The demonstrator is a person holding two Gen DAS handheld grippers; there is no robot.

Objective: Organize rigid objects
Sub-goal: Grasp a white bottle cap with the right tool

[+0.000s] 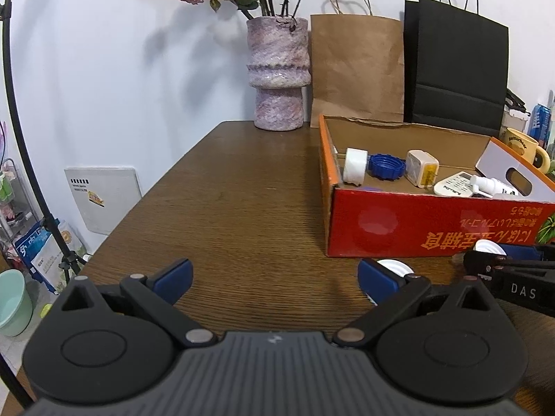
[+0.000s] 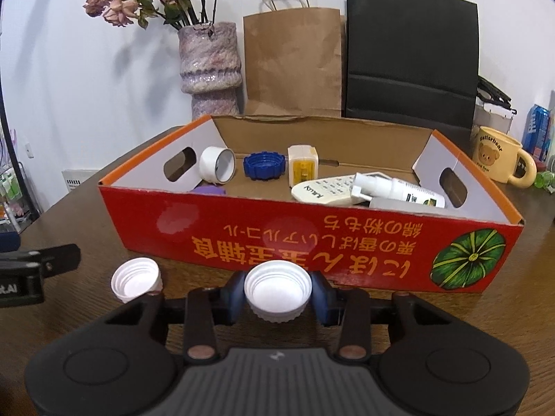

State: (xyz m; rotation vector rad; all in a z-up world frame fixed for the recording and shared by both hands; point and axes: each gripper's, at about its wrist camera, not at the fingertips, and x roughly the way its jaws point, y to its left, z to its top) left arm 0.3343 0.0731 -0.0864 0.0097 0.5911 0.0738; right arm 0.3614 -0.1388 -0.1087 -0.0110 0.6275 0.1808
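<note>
White cap (image 2: 277, 291) between right gripper's (image 2: 279, 296) jaws.

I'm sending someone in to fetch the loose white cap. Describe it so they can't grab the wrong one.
Start at the red cardboard box on the wooden table and look at the table just in front of its long printed side. Two white ribbed caps sit there, open side up. The loose cap is the smaller one toward the vase end of the box, while the larger cap is clamped in the right gripper jaws.
</note>
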